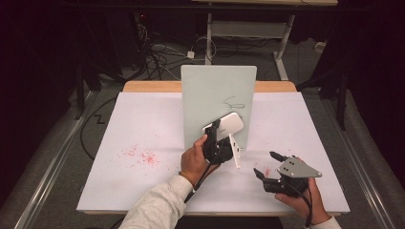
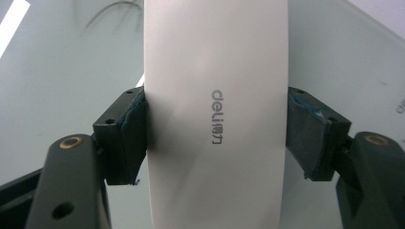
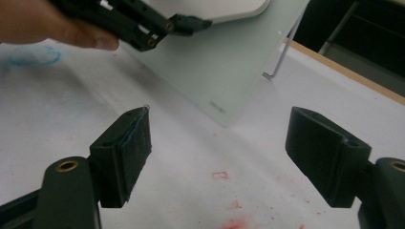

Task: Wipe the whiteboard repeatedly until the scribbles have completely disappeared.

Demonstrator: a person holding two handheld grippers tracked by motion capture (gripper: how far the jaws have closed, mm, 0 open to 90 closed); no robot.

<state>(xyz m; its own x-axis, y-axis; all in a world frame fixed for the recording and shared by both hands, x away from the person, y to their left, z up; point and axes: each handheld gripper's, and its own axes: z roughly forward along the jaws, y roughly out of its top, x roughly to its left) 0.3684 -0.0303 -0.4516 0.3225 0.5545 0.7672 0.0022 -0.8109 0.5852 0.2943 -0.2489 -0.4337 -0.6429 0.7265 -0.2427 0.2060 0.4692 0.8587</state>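
Observation:
A pale green glass board (image 1: 210, 95) stands upright in the middle of the table. My left gripper (image 1: 217, 130) is shut on a white block eraser (image 1: 227, 124) with grey "deli" lettering and holds it flat against the board's face. In the left gripper view the eraser (image 2: 191, 71) is clamped on both long sides by the pads (image 2: 131, 138). A faint pen scribble (image 1: 234, 102) shows on the board just above it. My right gripper (image 1: 265, 163) is open low over the table at the front right, with nothing between its fingers (image 3: 126, 148).
A white sheet (image 1: 143, 119) covers the table and carries red smears (image 1: 141, 156) on the left and by the right gripper (image 3: 234, 210). A thin white strip (image 1: 235, 152) leans at the board's foot. A wire prop (image 3: 282, 52) shows behind the board (image 3: 224, 67).

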